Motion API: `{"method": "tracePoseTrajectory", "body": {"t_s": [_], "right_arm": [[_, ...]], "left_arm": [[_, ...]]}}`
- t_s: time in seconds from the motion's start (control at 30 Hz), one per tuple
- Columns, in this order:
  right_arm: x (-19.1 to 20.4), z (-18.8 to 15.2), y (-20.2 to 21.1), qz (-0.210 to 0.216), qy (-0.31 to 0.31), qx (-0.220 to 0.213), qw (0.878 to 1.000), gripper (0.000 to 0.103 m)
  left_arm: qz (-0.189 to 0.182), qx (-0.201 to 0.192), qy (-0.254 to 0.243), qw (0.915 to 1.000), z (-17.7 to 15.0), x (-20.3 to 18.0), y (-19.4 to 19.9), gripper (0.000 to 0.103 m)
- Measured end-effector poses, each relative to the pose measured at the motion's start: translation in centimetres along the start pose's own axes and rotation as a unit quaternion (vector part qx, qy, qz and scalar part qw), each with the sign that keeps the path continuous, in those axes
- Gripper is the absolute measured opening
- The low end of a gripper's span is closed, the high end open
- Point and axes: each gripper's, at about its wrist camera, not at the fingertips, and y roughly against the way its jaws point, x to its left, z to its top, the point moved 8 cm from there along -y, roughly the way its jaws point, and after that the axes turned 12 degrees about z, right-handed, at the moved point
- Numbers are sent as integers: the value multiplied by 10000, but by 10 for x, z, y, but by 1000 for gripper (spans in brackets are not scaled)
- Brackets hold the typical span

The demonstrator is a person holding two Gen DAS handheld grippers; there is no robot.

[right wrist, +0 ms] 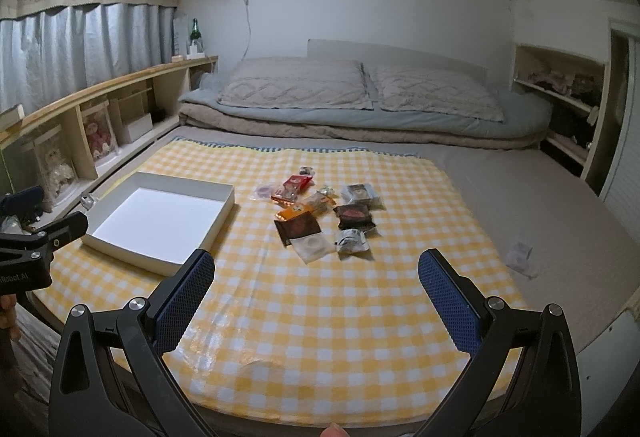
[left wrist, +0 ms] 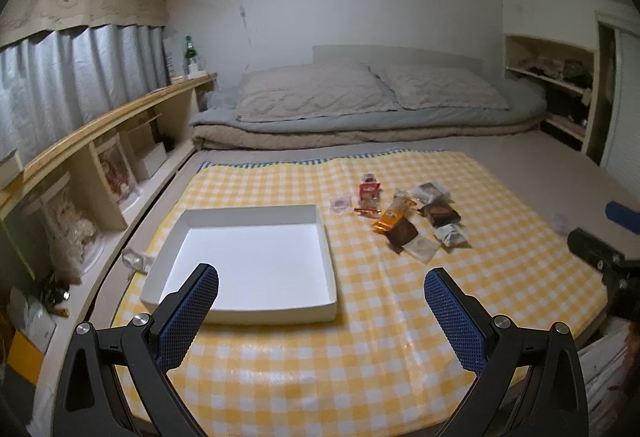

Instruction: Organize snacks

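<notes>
Left wrist view: left gripper (left wrist: 321, 287) spread wide, holding nothing, above one shallow white box (left wrist: 256, 313); snack packets (left wrist: 404, 217) clustered right of centre. Right wrist view: right gripper (right wrist: 316, 273) likewise spread; orange packet (right wrist: 294, 212) lies diagonally.

Snack packets (right wrist: 320, 215) lie right of the box (right wrist: 120, 245) on the cloth (right wrist: 320, 317).
</notes>
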Motion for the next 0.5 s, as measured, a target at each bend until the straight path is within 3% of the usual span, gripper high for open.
{"method": "tracePoseTrajectory", "body": {"t_s": [0.23,0.5], "right_arm": [[-25,38,-8,-98,181,59,9998,103],[-65,66,-57,-167,-13,337,9993,103]], "left_arm": [[-246,229,47,9994,38,-9,-28,103],[-488,212,-232,9983,87,-32,-84,103]]}}
